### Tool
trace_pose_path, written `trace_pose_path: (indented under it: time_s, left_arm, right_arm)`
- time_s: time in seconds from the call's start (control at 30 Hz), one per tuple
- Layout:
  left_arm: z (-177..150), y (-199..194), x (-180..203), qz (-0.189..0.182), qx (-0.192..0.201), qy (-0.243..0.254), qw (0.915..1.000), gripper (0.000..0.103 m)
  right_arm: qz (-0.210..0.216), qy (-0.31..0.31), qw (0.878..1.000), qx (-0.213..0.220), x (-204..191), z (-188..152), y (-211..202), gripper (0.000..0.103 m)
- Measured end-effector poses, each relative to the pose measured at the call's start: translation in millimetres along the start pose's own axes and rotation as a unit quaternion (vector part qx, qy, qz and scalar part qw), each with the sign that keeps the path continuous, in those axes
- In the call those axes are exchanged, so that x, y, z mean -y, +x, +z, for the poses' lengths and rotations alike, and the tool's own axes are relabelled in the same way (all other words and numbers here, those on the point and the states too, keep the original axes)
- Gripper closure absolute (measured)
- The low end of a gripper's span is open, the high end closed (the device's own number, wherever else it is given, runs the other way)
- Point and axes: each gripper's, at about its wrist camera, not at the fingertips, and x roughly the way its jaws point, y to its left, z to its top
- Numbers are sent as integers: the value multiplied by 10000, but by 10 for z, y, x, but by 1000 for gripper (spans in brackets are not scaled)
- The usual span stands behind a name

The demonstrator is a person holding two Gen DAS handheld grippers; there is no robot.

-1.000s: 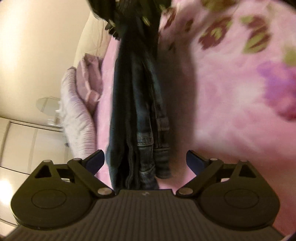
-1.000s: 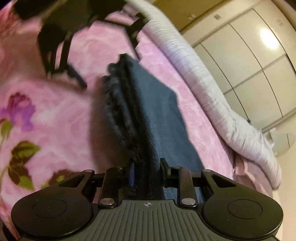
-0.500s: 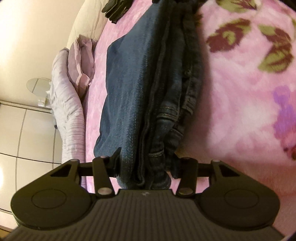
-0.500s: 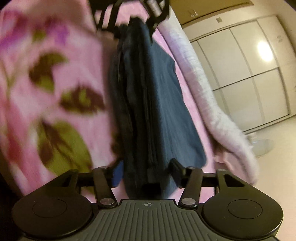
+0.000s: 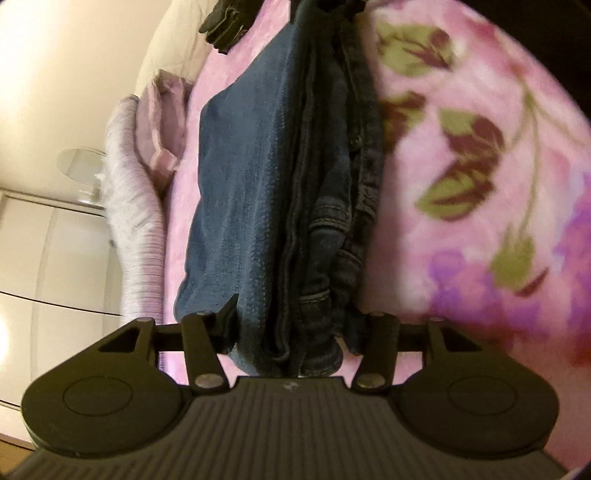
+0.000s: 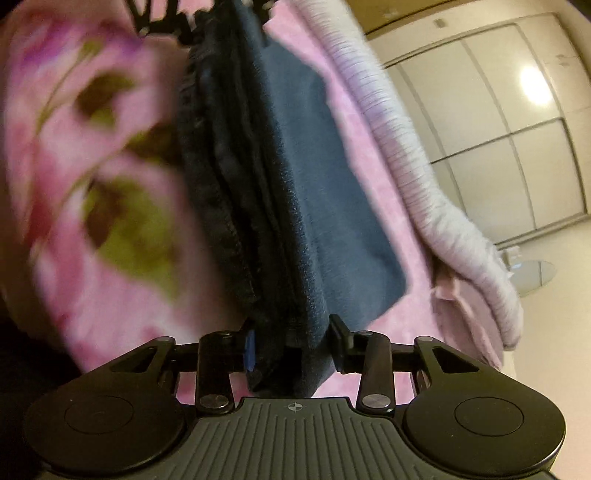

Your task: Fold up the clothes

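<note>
Left wrist view: pink floral blanket of the bed filling the right side, pale ribbed bedspread bunched along the left edge, white wardrobe doors beyond. Folded jeans stretched as one long dark-blue bundle, long axis running straight ahead from the left hand-held gripper to the far end, where the other tool grips it at the top of the frame. Near end of the bundle wedged between both fingers, pinched across its full thickness. Right wrist view: same jeans running away along the fingers of the right hand-held gripper, likewise clamped on the stack of layers, the left tool just visible at the far end. Each tool thus at one end of the bundle, facing the other, neither nearer the middle; probably a carry or a lowering onto the bed, hinging on keeping that axis taut and level. Shown only from the left: waistband seams, pocket stitching and a button on the right flank, plus a small dark garment farther up the bed. Shown only from the right: a smooth flat panel hanging toward the bedspread, and a blue pad on the left finger.
</note>
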Motion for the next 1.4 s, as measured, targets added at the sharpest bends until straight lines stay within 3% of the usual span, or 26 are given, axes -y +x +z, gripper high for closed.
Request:
trace_pose_path:
  time_s: [0.1, 0.2, 0.33, 0.43, 0.5, 0.6, 0.7, 0.73, 0.77, 0.9, 1.0, 1.03, 1.1, 1.17, 1.27, 1.33, 1.4]
  left_arm:
    - [-55, -143, -26, 12, -164, -282, 9995, 44]
    - [-169, -321, -119, -140, -362, -931, 9949, 43]
    - [-308, -605, -311, -250, -534, -2199, 9737, 44]
    - [-358, -795, -503, -226, -399, -3172, 9473, 44]
    - [-371, -887, -654, -192, -186, -3796, 9248, 46]
    - [-302, -812, -844, -351, 32, -4357, 8994, 61]
    - [-245, -562, -917, -634, -11, -4723, 8791, 62]
    - [-249, -464, -897, -797, -124, -4805, 8733, 62]
    - [-252, -369, -875, -948, -229, -4881, 8673, 62]
    - [-334, -324, -765, -1026, -211, -5189, 8484, 59]
    - [-310, -399, -754, -913, -308, -5055, 8574, 58]
    - [-276, -430, -763, -819, -301, -4960, 8639, 56]
    - [-217, -556, -710, -601, -168, -4692, 8809, 35]
    - [-137, -626, -627, -467, -118, -4389, 8973, 22]
    - [-9, -651, -507, -371, -162, -3957, 9175, 21]
    - [77, -604, -453, -330, -237, -3701, 9281, 21]
    - [150, -540, -411, -296, -269, -3443, 9380, 20]
  right_arm:
    - [49, 280, 9996, -80, 81, -12, -69, 60]
    - [171, 955, 9948, -298, 254, -69, -166, 58]
    - [324, 2261, 9726, -443, 451, -172, -427, 58]
    - [558, 3647, 9294, -41, 655, -209, -738, 58]
    - [703, 4336, 8980, 245, 826, -131, -808, 58]
    - [964, 5077, 8548, 481, 1072, -106, -747, 58]
    - [1409, 5986, 7860, 636, 1211, -173, -579, 60]
    - [1556, 6097, 7752, 563, 1207, -198, -510, 61]
    - [1625, 6103, 7741, 439, 1201, -199, -418, 62]
    - [1729, 5831, 7936, 184, 1083, -242, -281, 68]
    - [1840, 5937, 7834, 22, 987, -298, -373, 68]
    - [1775, 5842, 7919, 96, 969, -295, -460, 68]
    - [1571, 5510, 8191, 269, 915, -263, -636, 65]
    - [1297, 5038, 8533, 350, 829, -192, -779, 50]
    - [858, 4144, 9055, 321, 667, -10, -876, 33]
    - [616, 3422, 9373, 225, 530, 119, -846, 32]
    - [550, 2876, 9557, 290, 458, 217, -780, 31]
